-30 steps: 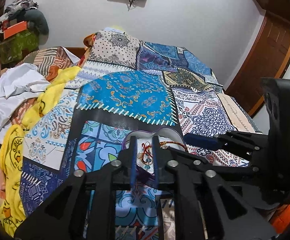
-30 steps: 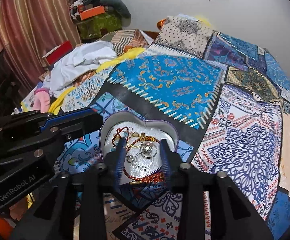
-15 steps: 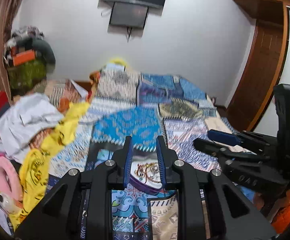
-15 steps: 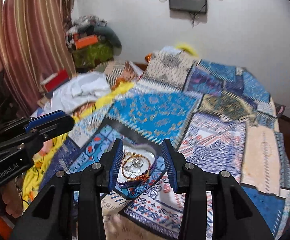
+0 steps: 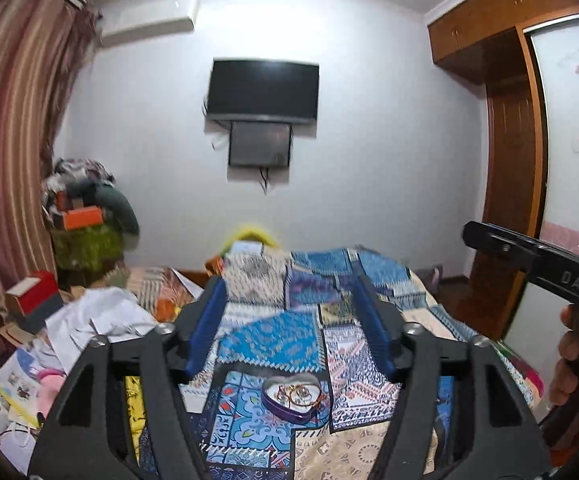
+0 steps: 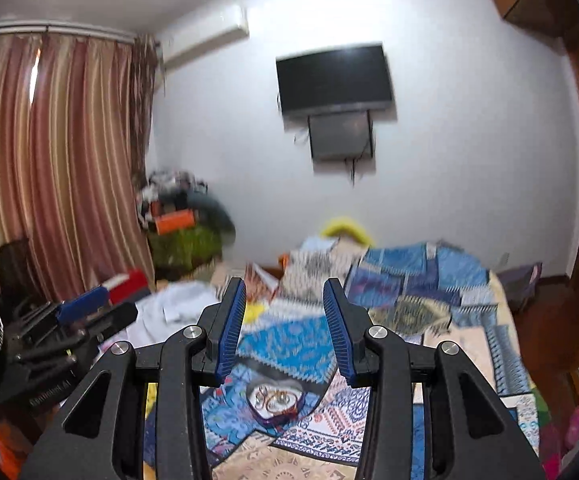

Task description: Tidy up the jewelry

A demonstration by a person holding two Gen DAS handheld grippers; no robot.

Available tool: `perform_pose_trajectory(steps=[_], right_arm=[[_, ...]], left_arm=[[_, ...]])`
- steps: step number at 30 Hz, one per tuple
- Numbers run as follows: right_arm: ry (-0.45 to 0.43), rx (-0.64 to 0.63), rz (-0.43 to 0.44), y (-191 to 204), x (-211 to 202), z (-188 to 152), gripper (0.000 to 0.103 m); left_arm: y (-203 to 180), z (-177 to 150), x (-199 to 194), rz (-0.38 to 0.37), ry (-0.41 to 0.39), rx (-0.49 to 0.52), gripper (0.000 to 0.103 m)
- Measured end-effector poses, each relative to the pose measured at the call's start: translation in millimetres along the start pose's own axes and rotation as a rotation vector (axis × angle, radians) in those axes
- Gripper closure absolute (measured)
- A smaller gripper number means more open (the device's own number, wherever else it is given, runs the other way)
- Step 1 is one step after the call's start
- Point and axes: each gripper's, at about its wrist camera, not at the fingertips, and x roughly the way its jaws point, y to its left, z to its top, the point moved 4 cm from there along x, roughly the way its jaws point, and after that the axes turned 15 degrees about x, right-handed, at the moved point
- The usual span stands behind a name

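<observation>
Both claws, left claw (image 5: 289, 320) opening and right claw (image 6: 285, 320) parted, hang empty above the purple heart-shaped tin (image 5: 292, 399) of tangled jewelry.

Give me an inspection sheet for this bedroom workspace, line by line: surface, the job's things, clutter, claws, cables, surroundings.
Surface: bed under a patchwork bedspread, blue, white and beige panels.
Job's things: purple heart-shaped tin, lid off, lying on the bedspread; rings and a reddish cord lie inside.
Clutter: white clothes, a yellow garment and papers on the bed's left side; a red box beside them.
Claws: left claw empty, its jaws opening; right claw parted, empty. Both are raised off the tin.
Cables: short wires hang below the wall unit.
Surroundings: wall television, striped curtain, wooden wardrobe, piled goods in the corner.
</observation>
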Motion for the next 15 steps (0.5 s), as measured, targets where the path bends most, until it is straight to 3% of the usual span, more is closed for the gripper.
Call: perform_pose_trajectory(steps=[2, 4, 7, 13, 15], right_arm=[[-0.034, -0.006, 0.0, 6, -14, 0, 0.059], [-0.07, -0.016, -0.011, 12, -26, -2, 0.041], [-0.116, -0.044, -0.053, 16, -32, -6, 0.022], [-0.155, -0.067, -0.114, 22, -34, -11, 0.003], [-0.159, -0.07, -0.121, 21, -36, -11, 0.003]], left_arm=[[-1, 3, -12, 0.018, -0.019, 0.0, 0.023], [-1, 4, -22, 0.039, -0.041, -0.004, 0.004], [-2, 4, -31, 0.06, -0.052, -0.002, 0.001], [-1, 1, -36, 0.053, -0.038, -0.021, 0.001], [-1, 0, -36, 0.052, -0.034, -0.023, 0.001]])
